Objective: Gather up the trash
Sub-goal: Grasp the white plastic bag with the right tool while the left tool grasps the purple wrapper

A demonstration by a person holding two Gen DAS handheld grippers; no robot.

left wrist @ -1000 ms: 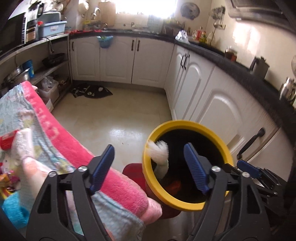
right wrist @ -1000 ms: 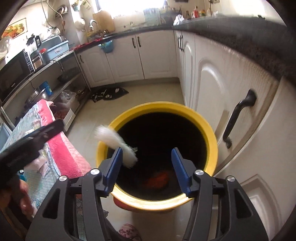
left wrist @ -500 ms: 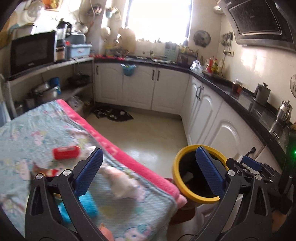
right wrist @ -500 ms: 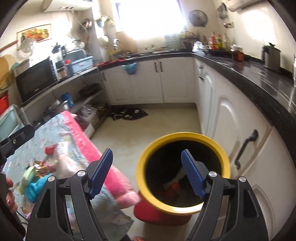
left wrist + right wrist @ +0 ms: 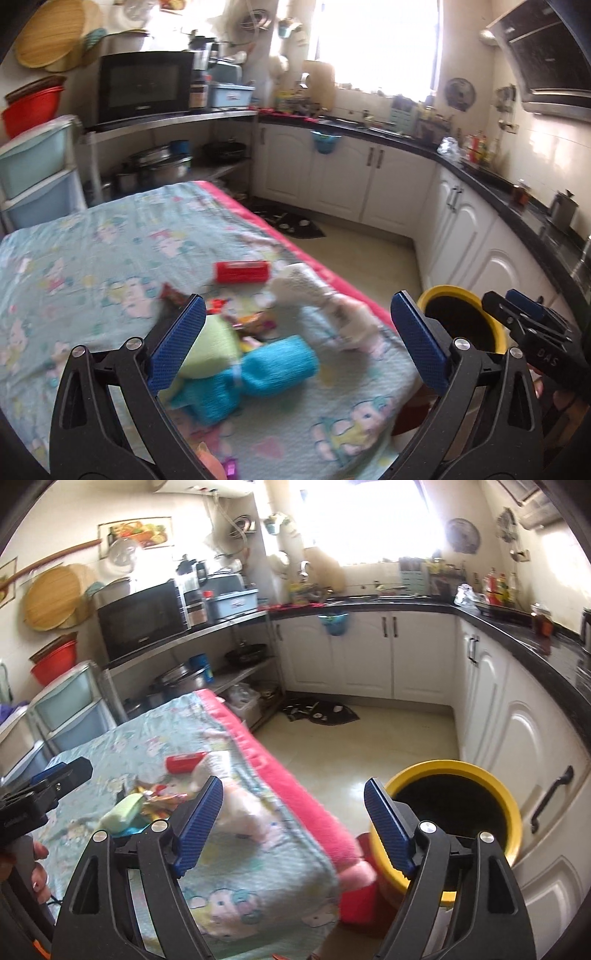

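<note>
My left gripper (image 5: 297, 310) hangs open and empty above a pile of trash on the cloth-covered table (image 5: 92, 258). The pile holds a red packet (image 5: 242, 271), a crumpled white tissue (image 5: 321, 299), a turquoise roll (image 5: 273, 363), a pale green piece (image 5: 212, 343) and bright wrappers (image 5: 255, 321). The yellow-rimmed bin (image 5: 491, 332) stands on the floor off the table's right corner. My right gripper (image 5: 293, 788) hovers between table edge and bin (image 5: 443, 766); its jaws are opening with nothing between them. The red packet (image 5: 184, 762) and wrappers (image 5: 159, 797) lie to its left.
White cabinets (image 5: 524, 760) under a dark countertop (image 5: 546, 657) run close behind the bin. A microwave (image 5: 144, 86) and shelves with pots stand beyond the table, plastic drawers (image 5: 33, 177) at its left. A dark mat (image 5: 321, 712) lies on the tiled floor.
Both grippers rose and drew back from over the bin; the left swung leftwards over the table. A white tissue seen at the bin's mouth is gone from view. Both jaws stand wider.
</note>
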